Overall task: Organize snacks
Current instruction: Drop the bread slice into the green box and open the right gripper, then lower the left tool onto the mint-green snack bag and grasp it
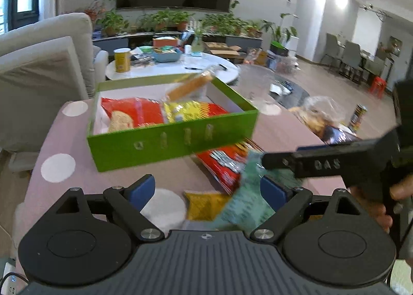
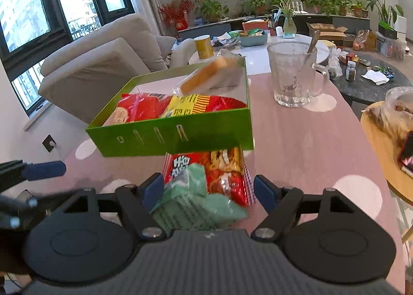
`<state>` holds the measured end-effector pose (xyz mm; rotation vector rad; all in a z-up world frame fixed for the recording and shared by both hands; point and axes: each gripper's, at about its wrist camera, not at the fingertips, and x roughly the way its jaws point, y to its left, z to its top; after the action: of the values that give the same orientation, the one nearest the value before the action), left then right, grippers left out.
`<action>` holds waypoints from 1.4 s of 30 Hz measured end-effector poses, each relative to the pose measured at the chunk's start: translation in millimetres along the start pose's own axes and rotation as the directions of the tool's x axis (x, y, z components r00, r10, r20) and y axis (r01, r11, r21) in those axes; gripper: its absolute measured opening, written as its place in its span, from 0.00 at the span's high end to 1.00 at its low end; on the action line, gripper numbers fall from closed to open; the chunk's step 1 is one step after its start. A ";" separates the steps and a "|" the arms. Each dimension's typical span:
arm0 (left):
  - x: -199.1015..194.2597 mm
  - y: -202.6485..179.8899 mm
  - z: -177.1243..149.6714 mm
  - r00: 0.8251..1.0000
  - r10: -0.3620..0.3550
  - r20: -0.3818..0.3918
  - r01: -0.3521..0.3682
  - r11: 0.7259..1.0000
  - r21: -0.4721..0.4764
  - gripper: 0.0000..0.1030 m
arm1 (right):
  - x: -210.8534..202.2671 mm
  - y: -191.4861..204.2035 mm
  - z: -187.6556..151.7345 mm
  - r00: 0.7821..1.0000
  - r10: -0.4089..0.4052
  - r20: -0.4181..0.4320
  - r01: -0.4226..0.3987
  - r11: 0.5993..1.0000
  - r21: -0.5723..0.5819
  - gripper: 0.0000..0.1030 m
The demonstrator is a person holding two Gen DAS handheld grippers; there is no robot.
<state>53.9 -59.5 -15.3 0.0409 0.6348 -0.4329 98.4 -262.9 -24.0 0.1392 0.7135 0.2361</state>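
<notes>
A green box point(image 1: 170, 140) point(image 2: 180, 137) sits on the pink dotted table and holds red and yellow snack bags point(image 1: 160, 111) point(image 2: 180, 106). An orange wrapped snack point(image 1: 191, 87) point(image 2: 206, 74), blurred, is in the air above the box's far side. A red snack bag point(image 1: 224, 166) point(image 2: 222, 173) lies in front of the box. A green packet point(image 1: 245, 199) point(image 2: 191, 202) lies between the open fingers of both grippers, nearest the cameras. A yellow packet point(image 1: 204, 204) lies beside it. My left gripper point(image 1: 207, 190) is open. My right gripper point(image 2: 209, 190) is open, and its body also shows in the left wrist view point(image 1: 335, 163).
A glass mug with a spoon point(image 2: 295, 75) stands right of the box. A wooden tray point(image 2: 382, 145) with a bag of food is at the table's right edge. A white round table point(image 1: 175, 68) with a yellow can and clutter stands behind. A sofa point(image 1: 44, 68) is to the left.
</notes>
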 end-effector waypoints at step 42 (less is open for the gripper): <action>19.7 7.1 -22.9 0.995 0.051 -0.087 -0.050 0.999 0.017 0.14 | -3.0 8.7 -8.5 1.000 -0.018 -0.024 0.019 0.999 0.036 0.43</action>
<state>57.9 -56.6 -45.9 0.0901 0.7156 -0.3882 89.1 -254.9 -26.7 0.1642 0.7421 0.2078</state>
